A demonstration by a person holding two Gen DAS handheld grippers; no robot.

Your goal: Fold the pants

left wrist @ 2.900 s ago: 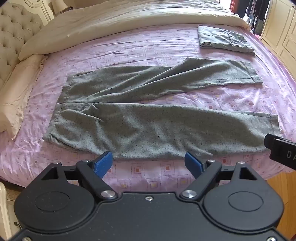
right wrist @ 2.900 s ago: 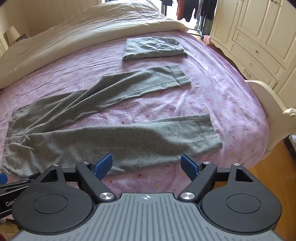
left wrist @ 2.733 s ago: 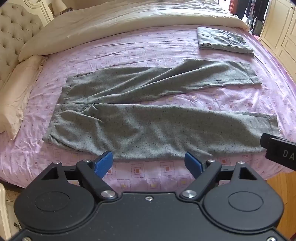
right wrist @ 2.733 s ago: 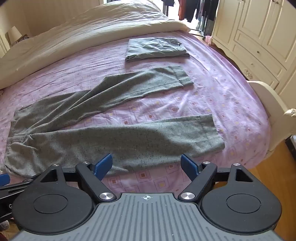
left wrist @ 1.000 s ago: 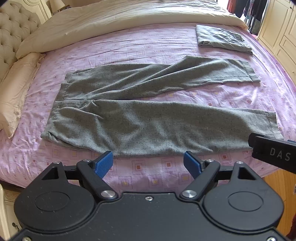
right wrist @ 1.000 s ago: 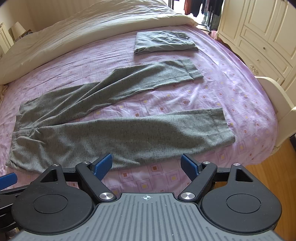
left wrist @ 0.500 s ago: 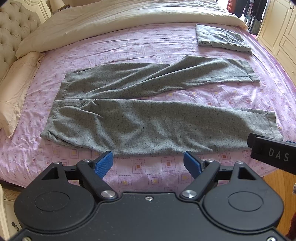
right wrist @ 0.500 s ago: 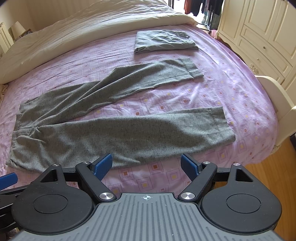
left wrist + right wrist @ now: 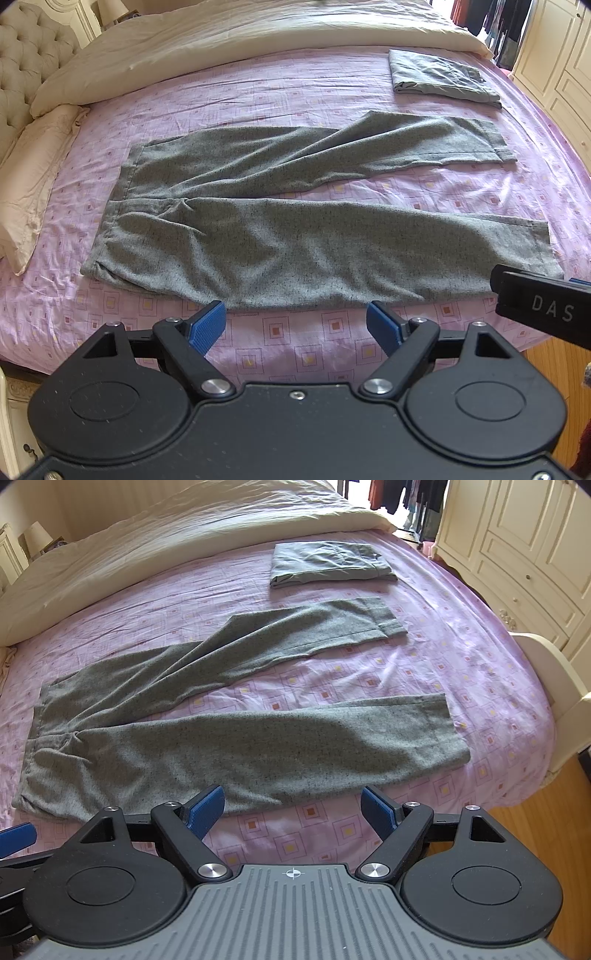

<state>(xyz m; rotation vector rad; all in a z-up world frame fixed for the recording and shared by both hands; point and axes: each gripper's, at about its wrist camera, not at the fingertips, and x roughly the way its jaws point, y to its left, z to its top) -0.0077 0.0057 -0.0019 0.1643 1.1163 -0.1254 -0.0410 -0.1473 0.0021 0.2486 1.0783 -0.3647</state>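
Spread wide and gripping nothing: left gripper, blue ribbed pads apart above the near edge of the bed. Same for the right gripper, jaws fully apart, empty, poised over the near edge further right. Probably held back and high to survey the cloth before choosing pinch points.

Just beyond the fingertips, spread flat on the bed: grey pants, waistband at the left, two legs running rightward and splayed in a narrow V. Near leg straight, hem at the right close to the bed's edge; far leg angled away, twisted midway with a long diagonal crease. Laid open like this most likely so one leg can go over the other. No fold made yet, judging by the layout.

Fabric speckled, woolly, matte, fairly thick; soft ripples near the waist. Underneath, a lilac bedsheet printed with small squares, lightly wrinkled. Far right, a second garment, smoother grey, already a neat rectangle. Far side: cream duvet, puffy. Left: pale pillow.
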